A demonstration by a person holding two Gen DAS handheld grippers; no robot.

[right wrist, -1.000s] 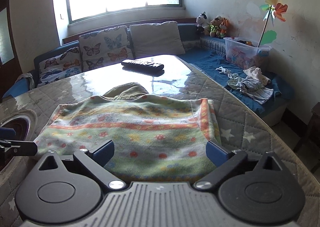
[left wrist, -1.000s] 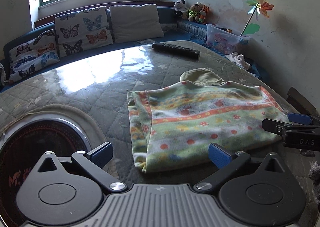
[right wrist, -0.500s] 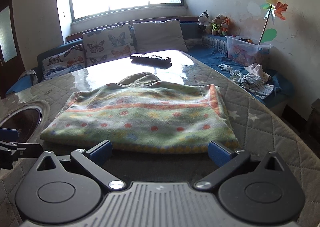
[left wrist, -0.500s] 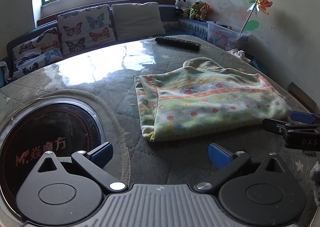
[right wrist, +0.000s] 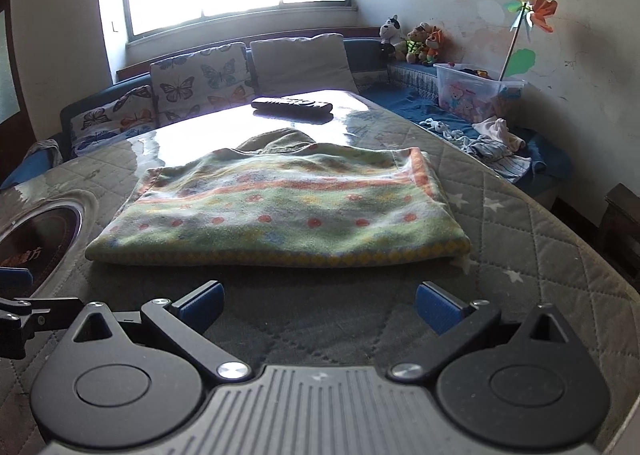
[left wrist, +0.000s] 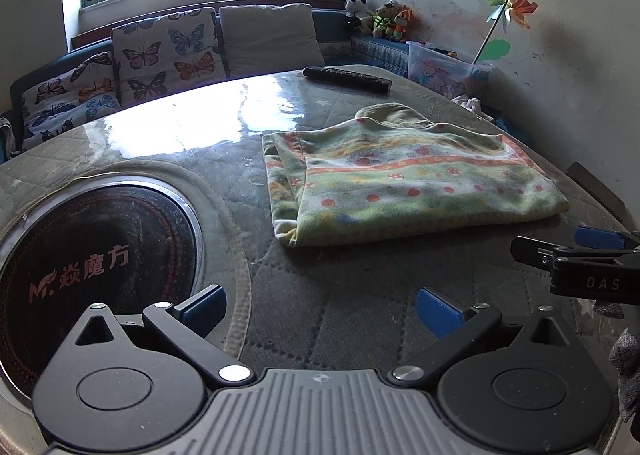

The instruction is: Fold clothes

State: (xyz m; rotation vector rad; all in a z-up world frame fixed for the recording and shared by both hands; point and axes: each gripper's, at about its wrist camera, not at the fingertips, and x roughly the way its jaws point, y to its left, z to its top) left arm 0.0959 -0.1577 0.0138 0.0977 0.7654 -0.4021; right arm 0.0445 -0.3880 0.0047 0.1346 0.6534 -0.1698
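A green fleece garment [left wrist: 408, 183] with orange stripes and red dots lies folded flat on the quilted table [left wrist: 320, 315]; its olive hood [left wrist: 392, 113] pokes out at the far side. The same garment [right wrist: 280, 211] fills the middle of the right wrist view. My left gripper [left wrist: 320, 309] is open, empty, and a little short of the garment's near-left corner. My right gripper [right wrist: 319, 305] is open and empty too, just before the folded near edge. The right gripper's fingers [left wrist: 560, 251] show at the right edge of the left wrist view.
A round black cooktop [left wrist: 92, 255] is set into the table at the left. A black remote [left wrist: 346, 78] lies at the far side. Behind it a sofa holds butterfly cushions [left wrist: 168, 55], a plastic toy box [right wrist: 474, 89] and loose clothes [right wrist: 492, 143].
Both grippers have pulled back from the garment toward the table's near edge, staying open. The folded garment has stayed flat where it lay.
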